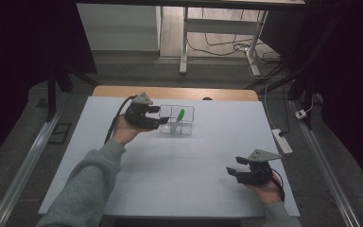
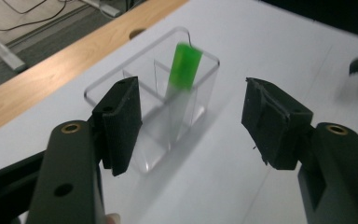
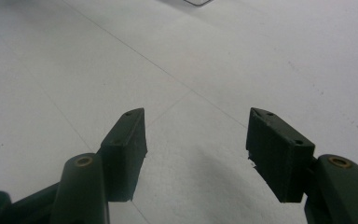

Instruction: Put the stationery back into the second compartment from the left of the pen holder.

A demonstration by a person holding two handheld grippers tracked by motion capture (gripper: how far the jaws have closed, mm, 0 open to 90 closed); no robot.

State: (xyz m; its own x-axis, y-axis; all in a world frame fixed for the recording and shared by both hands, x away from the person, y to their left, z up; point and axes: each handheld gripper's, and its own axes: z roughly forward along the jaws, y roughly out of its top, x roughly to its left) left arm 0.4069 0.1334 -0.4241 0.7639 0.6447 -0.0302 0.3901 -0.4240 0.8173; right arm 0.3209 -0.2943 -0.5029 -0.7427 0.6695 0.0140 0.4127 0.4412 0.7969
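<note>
In the high view the left gripper [image 1: 157, 115] sat at the far side of the white table [image 1: 179, 165], held in the person's left hand [image 1: 123, 131], its jaws pointing to the right toward a clear plastic organiser box [image 1: 187, 109]. The jaws stood well apart with nothing clamped between them. In the left gripper view the two black pads [image 2: 121, 122] framed open space above the tabletop, and the near corner of the clear plastic organiser box [image 2: 121, 77] lay just beyond the left pad; whether that pad brushed the box wall could not be told.

A green-capped marker [image 1: 178, 118] stood tilted inside the box, its green cap uppermost and leaning against the rim, its pale barrel running down into one of the inner compartments. The left gripper view showed the green-capped marker [image 2: 185, 65] slightly blurred, in the compartment on the box's far right, apart from both pads.

The right gripper [image 1: 240, 166] rested low over the near right part of the table, in the person's right hand [image 1: 267, 191], well apart from the box. Its jaws were likewise spread wide; the right gripper view showed its pads [image 3: 127, 140] open over bare white tabletop, holding and touching nothing
</note>
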